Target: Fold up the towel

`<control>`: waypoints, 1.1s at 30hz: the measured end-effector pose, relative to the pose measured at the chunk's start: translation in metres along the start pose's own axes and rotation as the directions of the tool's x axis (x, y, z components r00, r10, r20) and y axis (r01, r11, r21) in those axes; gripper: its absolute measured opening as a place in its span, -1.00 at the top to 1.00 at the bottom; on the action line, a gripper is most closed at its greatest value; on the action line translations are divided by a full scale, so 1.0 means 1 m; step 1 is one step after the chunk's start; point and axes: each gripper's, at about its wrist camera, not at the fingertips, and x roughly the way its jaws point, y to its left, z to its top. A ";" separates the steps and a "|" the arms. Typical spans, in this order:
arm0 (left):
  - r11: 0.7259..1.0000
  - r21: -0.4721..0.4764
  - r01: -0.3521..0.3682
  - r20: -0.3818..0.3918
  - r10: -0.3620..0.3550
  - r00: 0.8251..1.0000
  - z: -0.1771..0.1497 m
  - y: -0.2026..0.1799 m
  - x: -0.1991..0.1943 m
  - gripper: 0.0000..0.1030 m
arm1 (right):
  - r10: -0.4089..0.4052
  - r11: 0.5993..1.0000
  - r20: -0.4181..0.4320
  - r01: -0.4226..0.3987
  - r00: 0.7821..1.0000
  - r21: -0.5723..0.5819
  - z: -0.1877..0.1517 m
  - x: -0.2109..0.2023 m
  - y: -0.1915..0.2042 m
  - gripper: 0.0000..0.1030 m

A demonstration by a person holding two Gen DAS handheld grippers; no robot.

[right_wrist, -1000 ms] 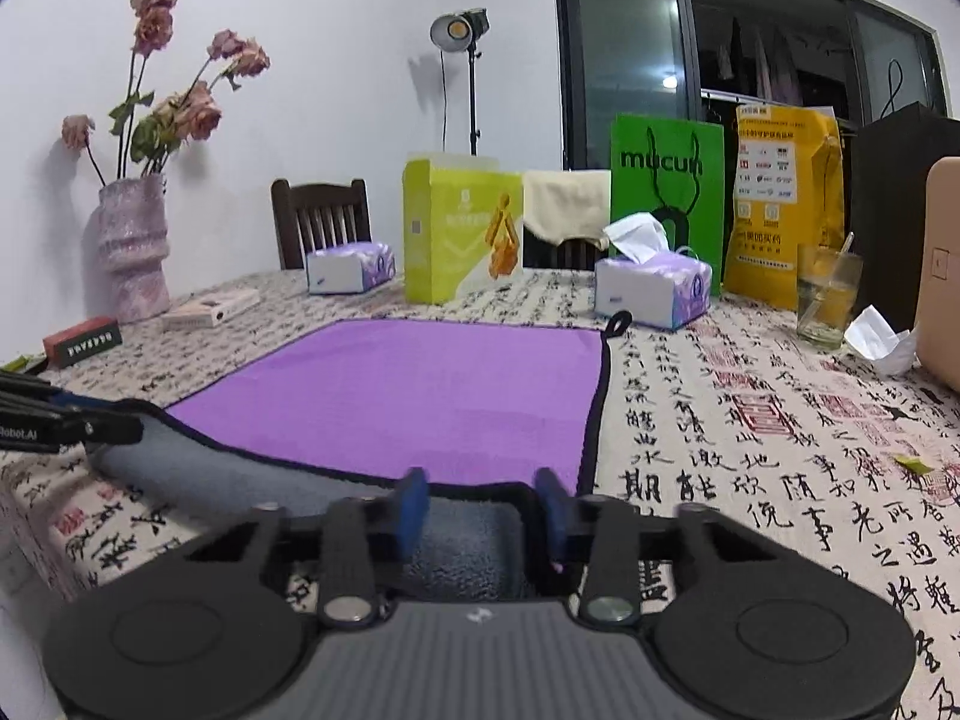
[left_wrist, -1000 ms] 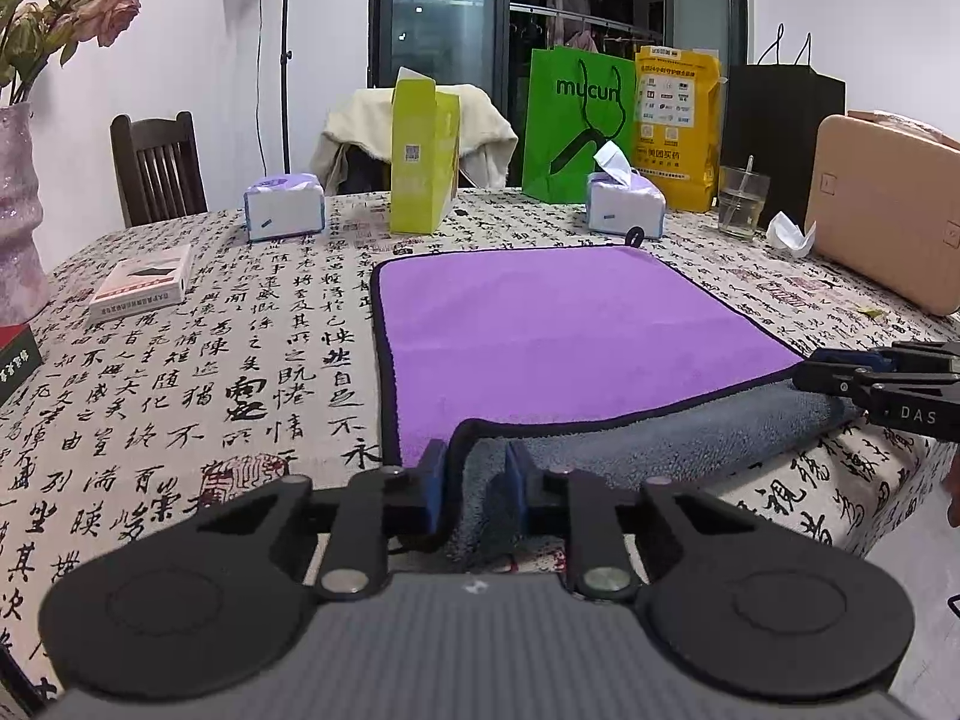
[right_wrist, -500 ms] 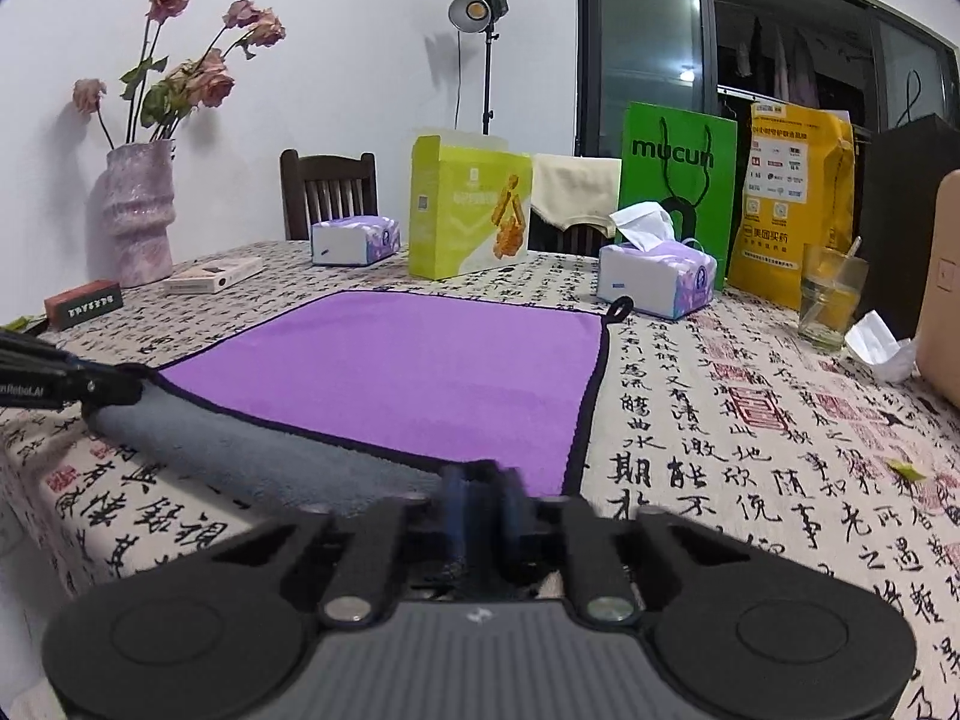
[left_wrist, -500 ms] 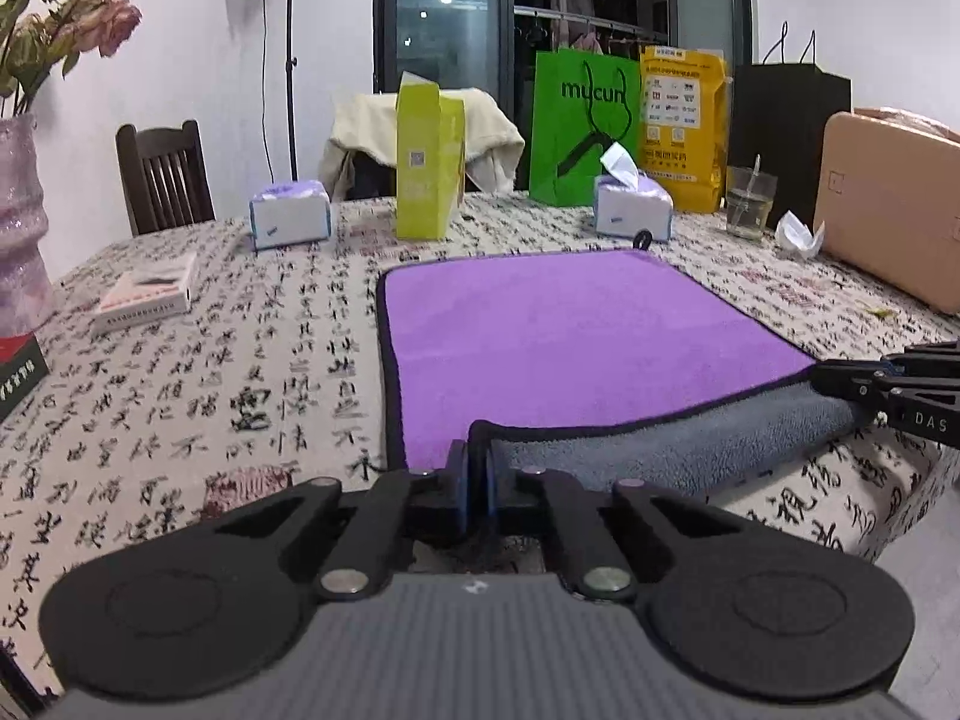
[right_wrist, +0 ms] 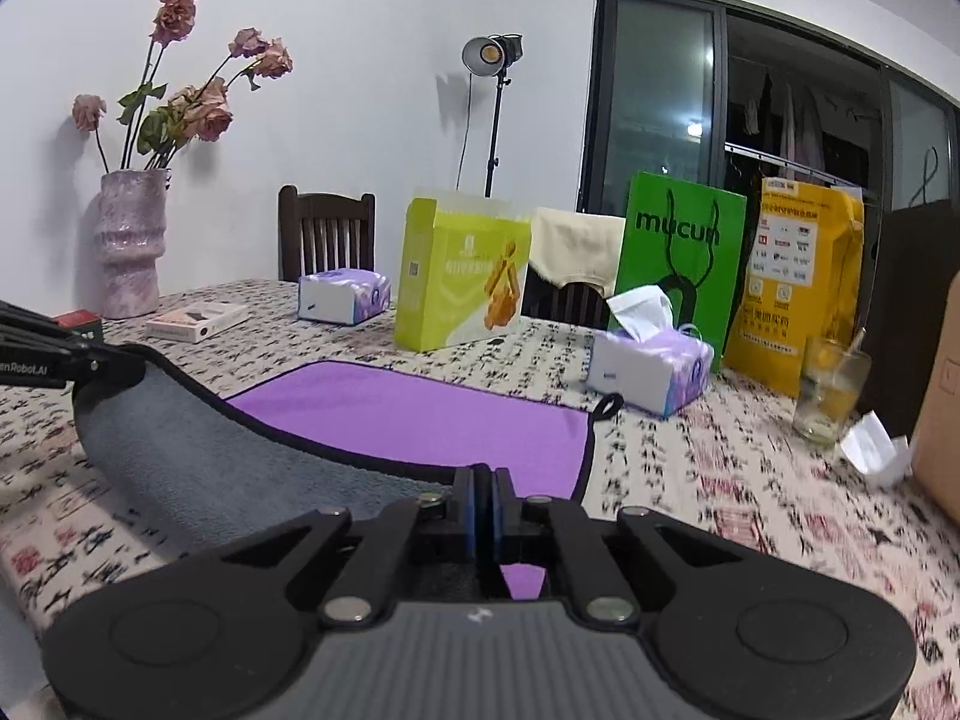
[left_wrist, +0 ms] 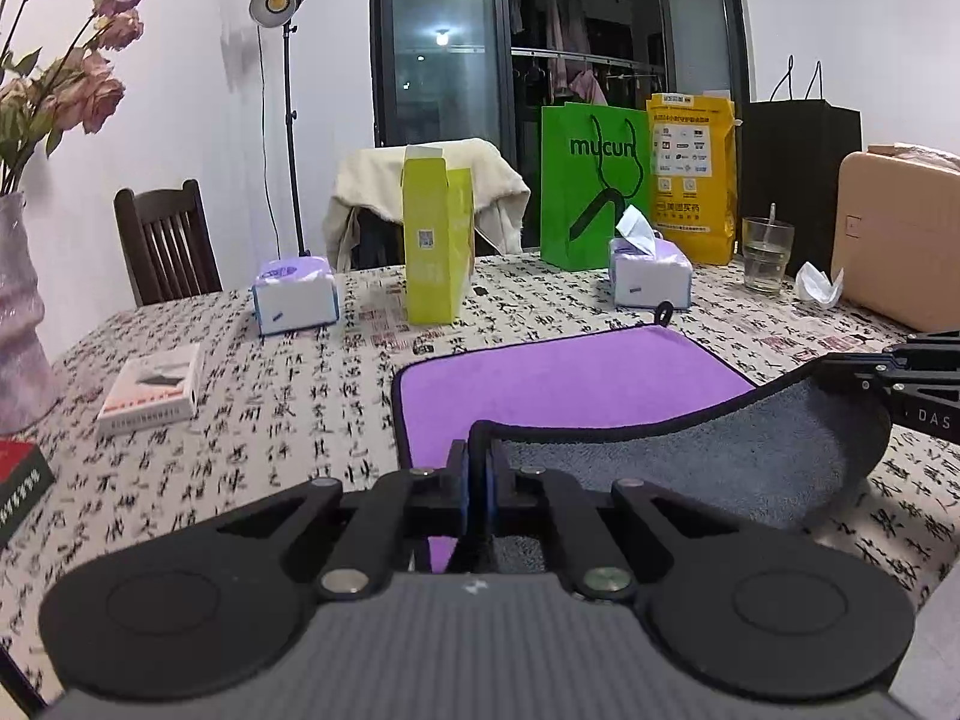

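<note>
**Purple towel, near edge lifted at both corners**

Grey underside faces the cameras: the near hem of the towel [left_wrist: 570,384] is off the table and curled over, sagging between the two grips. Left gripper [left_wrist: 477,480] is clamped on the near left corner, pads pressed together with the black-bound hem between them. Right gripper [right_wrist: 482,501] likewise pinches the near right corner, no gap showing between its pads. Far half of the towel lies flat, purple side up, on the calligraphy-print tablecloth [left_wrist: 252,420]; its hanging loop [right_wrist: 609,405] sits at the far right corner.

Step in hand, as I judge it: carry the near edge over to meet the far edge.

- Keep both corners level and moving together, so the fold line runs square.
- Hold light tension between the grips to take out the sag.
- Aim the corners onto the far corners; use the loop as a mark.
- Lower before letting go.

Beyond the far edge: tissue box [right_wrist: 651,363], just beside the loop, and yellow-green carton [left_wrist: 435,240]. Stop short of both.
</note>
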 end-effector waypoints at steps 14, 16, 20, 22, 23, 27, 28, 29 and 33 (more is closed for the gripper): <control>1.000 -0.018 0.006 -0.033 -0.006 0.999 0.026 0.015 0.032 0.88 | 0.044 0.996 -0.036 -0.041 0.998 0.080 0.026 0.043 -0.024 0.90; 1.000 -0.027 0.013 -0.040 -0.014 0.999 0.032 0.018 0.037 0.88 | 0.049 0.995 -0.041 -0.045 0.998 0.089 0.030 0.048 -0.028 0.90; 0.998 -0.053 0.021 -0.071 -0.025 0.997 0.044 0.024 0.052 0.88 | 0.062 0.993 -0.050 -0.057 0.997 0.108 0.040 0.060 -0.038 0.90; 0.998 -0.061 0.026 -0.087 -0.031 0.996 0.049 0.026 0.058 0.88 | 0.070 0.990 -0.058 -0.063 0.996 0.123 0.044 0.067 -0.043 0.90; 0.998 -0.063 0.029 -0.091 -0.035 0.995 0.052 0.027 0.061 0.88 | 0.079 0.988 -0.064 -0.069 0.995 0.140 0.046 0.072 -0.046 0.90; 0.995 -0.083 0.050 -0.121 -0.060 0.991 0.061 0.033 0.074 0.88 | 0.114 0.975 -0.090 -0.094 0.989 0.199 0.054 0.088 -0.059 0.90; 0.994 -0.094 0.055 -0.127 -0.067 0.990 0.063 0.036 0.076 0.88 | 0.121 0.972 -0.097 -0.098 0.988 0.212 0.055 0.092 -0.062 0.90; 0.993 -0.103 0.058 -0.133 -0.071 0.989 0.066 0.038 0.080 0.88 | 0.130 0.968 -0.104 -0.104 0.986 0.227 0.057 0.096 -0.065 0.90; 0.990 -0.130 0.058 -0.158 -0.078 0.984 0.072 0.046 0.092 0.88 | 0.150 0.962 -0.120 -0.116 0.981 0.248 0.063 0.108 -0.074 0.90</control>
